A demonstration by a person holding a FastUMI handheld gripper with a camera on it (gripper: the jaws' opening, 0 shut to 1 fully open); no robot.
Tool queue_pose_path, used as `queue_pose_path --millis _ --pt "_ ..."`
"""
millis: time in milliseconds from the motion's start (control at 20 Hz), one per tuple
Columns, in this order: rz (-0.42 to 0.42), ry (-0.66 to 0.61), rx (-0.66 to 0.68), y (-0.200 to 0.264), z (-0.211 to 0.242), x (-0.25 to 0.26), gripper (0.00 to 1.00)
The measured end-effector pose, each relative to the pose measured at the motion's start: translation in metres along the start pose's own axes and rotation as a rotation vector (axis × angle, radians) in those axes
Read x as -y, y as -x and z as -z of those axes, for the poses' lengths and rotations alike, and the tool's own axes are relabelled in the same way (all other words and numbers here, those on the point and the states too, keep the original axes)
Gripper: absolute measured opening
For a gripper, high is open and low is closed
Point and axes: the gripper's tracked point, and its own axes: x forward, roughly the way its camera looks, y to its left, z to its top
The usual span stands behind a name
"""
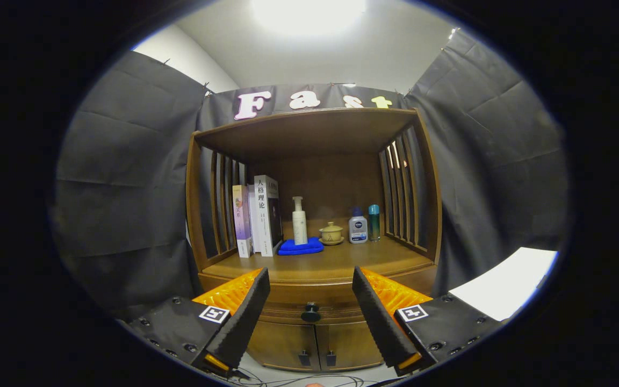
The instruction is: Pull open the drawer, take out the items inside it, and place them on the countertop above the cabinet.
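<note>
Gripper (311, 312) jaws wide, holding nothing. Drawer (312, 303) closed, its knob (311, 312) between the jaws, some way beyond them. Above it, bench (342, 263) carries books (258, 217), pump bottle (300, 221) on blue cloth (301, 247), lidded cup (331, 233), two bottles (358, 227)

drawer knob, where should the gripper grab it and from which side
Grip the round dark knob at the drawer front, coming straight on from the front. It juts out toward the open gripper, centred between the fingers, so they can close on its two sides.
</note>
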Motion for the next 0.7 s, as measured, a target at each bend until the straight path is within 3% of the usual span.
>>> queue_pose_path --millis 700 --pt "0.001 0.012 0.006 -0.041 0.001 -0.002 0.98"
